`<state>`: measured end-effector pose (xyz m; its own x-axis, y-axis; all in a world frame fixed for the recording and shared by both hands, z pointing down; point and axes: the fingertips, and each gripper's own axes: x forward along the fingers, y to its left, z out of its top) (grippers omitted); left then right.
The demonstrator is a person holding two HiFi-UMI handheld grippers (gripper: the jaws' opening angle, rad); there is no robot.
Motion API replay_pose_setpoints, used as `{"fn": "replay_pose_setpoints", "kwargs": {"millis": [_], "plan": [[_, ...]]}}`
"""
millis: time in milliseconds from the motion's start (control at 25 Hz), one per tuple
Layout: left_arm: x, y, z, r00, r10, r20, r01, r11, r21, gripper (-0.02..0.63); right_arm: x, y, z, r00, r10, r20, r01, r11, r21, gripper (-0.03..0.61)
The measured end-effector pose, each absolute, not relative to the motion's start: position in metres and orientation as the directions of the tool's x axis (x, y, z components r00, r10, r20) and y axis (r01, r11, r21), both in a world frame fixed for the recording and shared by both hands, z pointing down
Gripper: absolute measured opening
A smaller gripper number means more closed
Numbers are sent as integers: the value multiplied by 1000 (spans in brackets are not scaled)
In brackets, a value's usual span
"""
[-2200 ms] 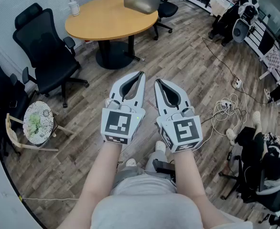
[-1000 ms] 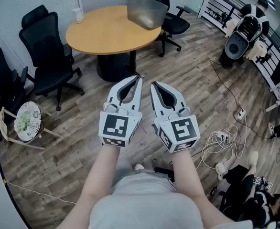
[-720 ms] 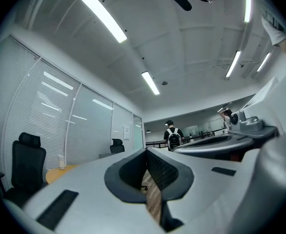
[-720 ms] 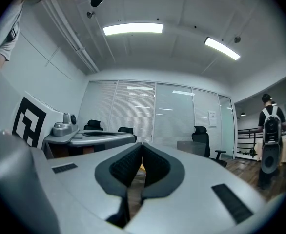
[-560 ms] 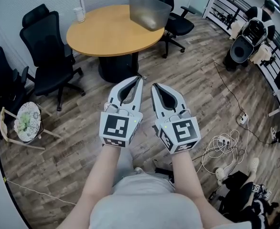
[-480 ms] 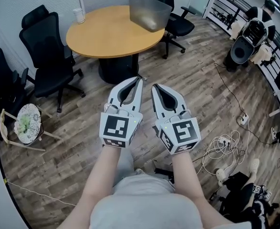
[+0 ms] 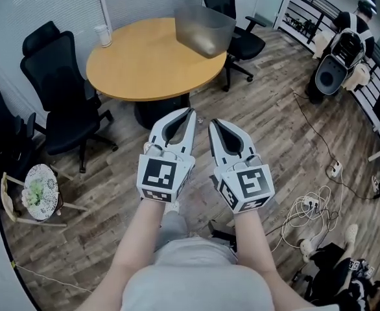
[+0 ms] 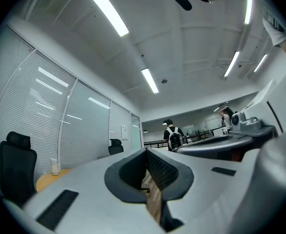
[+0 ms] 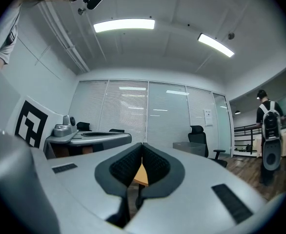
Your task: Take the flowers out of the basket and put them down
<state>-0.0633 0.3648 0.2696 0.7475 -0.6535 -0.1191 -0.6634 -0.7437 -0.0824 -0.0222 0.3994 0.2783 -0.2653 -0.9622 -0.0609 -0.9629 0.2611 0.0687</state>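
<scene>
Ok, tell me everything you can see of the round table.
The round table has a smooth, light wood-coloured top on a single dark pedestal, which stands on the plank floor. A translucent grey bin sits at its far right edge and a pale cup near its far left edge. Black office chairs stand around it.

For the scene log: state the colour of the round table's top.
Light orange-tan wood tone; the round table shows best in the head view.
</scene>
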Motion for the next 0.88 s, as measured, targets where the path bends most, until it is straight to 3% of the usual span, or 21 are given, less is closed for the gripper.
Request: {"fn": "replay_pose_setpoints", "kwargs": {"millis": [880], "plan": [[-59,175,264,807,-574,-134,-587,-805,-84,5,-28,208,275,-208,-976,-63,-975,201,95,25]]}}
